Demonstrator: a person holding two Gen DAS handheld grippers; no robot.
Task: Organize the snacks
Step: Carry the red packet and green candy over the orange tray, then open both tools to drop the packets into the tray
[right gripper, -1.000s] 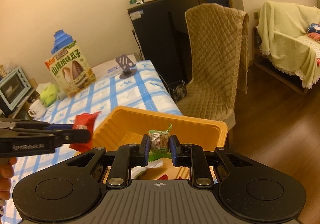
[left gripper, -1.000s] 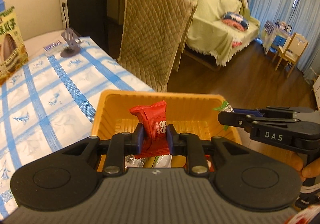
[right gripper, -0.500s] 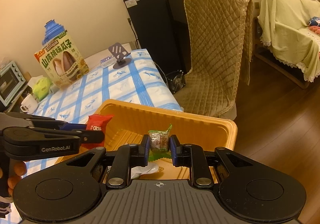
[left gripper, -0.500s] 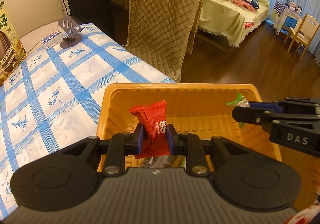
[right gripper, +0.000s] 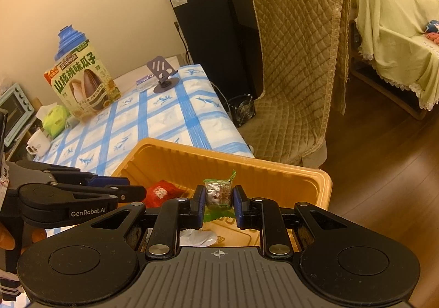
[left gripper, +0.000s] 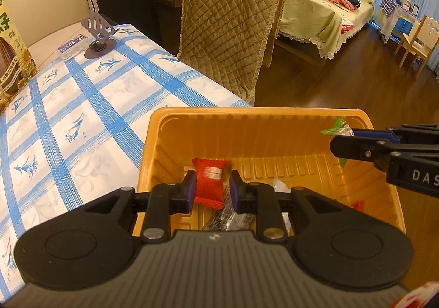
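An orange plastic bin (left gripper: 255, 126) stands at the table's near corner, with several wrapped snacks on its floor. My left gripper (left gripper: 212, 188) is open above the bin; a blurred red snack packet (left gripper: 210, 183) lies between its spread fingers, free of the pads. My right gripper (right gripper: 219, 198) is shut on a small green-wrapped candy (right gripper: 218, 192) over the bin's right side. The bin also shows in the right wrist view (right gripper: 274, 170), with the red packet (right gripper: 162, 192) inside and the left gripper's fingers (right gripper: 118, 192) beside it. The right gripper's fingers (left gripper: 356, 143) show in the left view.
The table has a blue-checked cloth (left gripper: 82, 105). A sunflower-seed bag (right gripper: 82, 83), a phone stand (right gripper: 163, 74), a green tissue pack (right gripper: 55, 121) and a white mug (right gripper: 37, 142) stand at its far end. A quilted chair (right gripper: 296, 74) is beside the table.
My left gripper has opened and let go of the red packet, which is dropping into the bin. Both grippers have moved lower over the bin. The right gripper still grips the green candy.
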